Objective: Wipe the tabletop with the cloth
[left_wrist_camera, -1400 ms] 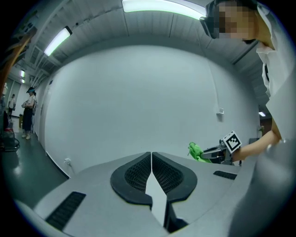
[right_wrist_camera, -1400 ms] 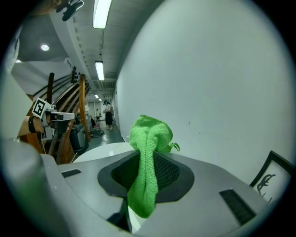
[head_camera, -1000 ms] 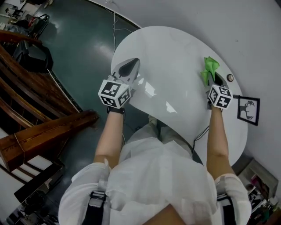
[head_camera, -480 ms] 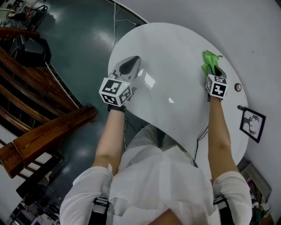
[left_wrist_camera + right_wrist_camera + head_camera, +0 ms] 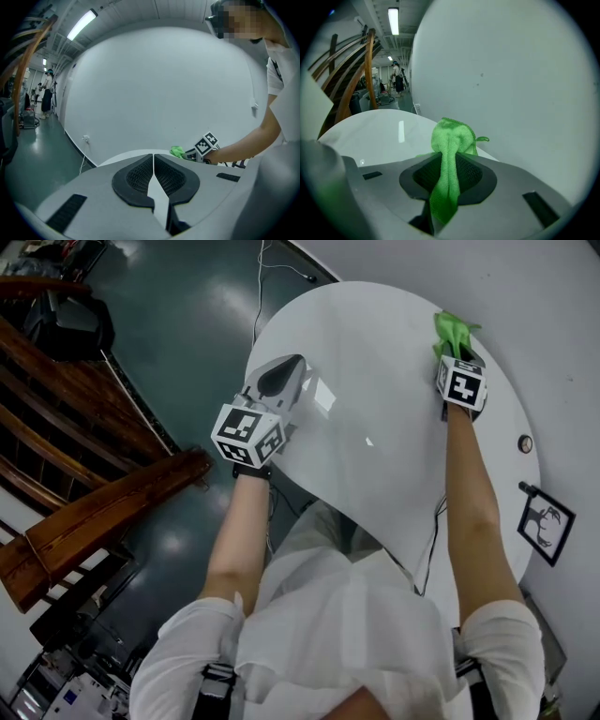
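Observation:
A white oval tabletop (image 5: 375, 409) fills the head view's middle. My right gripper (image 5: 456, 348) is shut on a bright green cloth (image 5: 452, 332) at the table's far right edge, close to the wall. In the right gripper view the cloth (image 5: 449, 154) bunches up between the jaws, over the tabletop (image 5: 379, 133). My left gripper (image 5: 281, 379) is shut with nothing in it, at the table's left edge. The left gripper view looks across the tabletop (image 5: 117, 159) to the cloth (image 5: 178, 151) and the right gripper's marker cube (image 5: 205, 144).
A grey wall (image 5: 525, 306) curves behind the table. A framed picture (image 5: 544, 524) and a small round object (image 5: 525, 443) sit at the right. A cable (image 5: 255, 296) trails over the dark green floor; wooden rails (image 5: 84, 427) stand at the left.
My right gripper has carried the cloth farther away along the table's right side toward the far edge. My left gripper has stayed at the table's left edge.

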Available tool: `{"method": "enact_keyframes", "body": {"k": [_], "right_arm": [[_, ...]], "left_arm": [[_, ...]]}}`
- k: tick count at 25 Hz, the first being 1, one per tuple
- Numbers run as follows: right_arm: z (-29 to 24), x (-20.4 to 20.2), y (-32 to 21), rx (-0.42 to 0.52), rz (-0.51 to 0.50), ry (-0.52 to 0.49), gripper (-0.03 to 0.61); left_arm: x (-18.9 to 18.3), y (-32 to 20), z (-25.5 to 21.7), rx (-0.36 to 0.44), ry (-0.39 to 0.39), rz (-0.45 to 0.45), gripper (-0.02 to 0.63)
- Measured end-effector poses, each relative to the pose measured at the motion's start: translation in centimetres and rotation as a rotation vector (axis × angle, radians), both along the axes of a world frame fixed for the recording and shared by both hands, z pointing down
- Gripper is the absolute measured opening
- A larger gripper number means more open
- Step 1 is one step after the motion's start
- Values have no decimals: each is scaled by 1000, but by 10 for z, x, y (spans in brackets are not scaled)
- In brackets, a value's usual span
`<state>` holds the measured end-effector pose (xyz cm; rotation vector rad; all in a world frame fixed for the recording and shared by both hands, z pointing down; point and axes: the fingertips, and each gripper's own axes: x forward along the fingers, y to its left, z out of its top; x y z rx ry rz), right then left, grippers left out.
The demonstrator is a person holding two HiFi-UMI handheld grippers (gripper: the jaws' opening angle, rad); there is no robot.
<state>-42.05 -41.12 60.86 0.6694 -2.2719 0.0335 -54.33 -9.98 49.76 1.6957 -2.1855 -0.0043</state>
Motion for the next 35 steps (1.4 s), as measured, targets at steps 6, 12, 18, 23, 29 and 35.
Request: {"method": "enact_keyframes", "body": {"k": [6, 12, 18, 23, 29, 35], "right_arm": [[-6, -85, 35, -8, -55, -31, 78], [-8, -162, 110, -45, -212, -44, 80], [-13, -215, 245, -67, -575, -34, 80], [-9, -196, 348, -62, -872, -25, 80], [-1, -132, 416, -74, -1153, -9, 80], [-5, -73, 409, -82, -1245, -6, 80]], "left_arm": [[-7, 29, -2, 2, 10, -33, 20], [-13, 62, 2, -12, 22, -72, 20], [-15, 86, 2, -22, 22, -105, 20], [-10, 100, 7, -40, 22, -119, 20], [0, 120, 14, -51, 43, -150, 20], [18, 110, 9, -60, 49, -107, 20]]}}
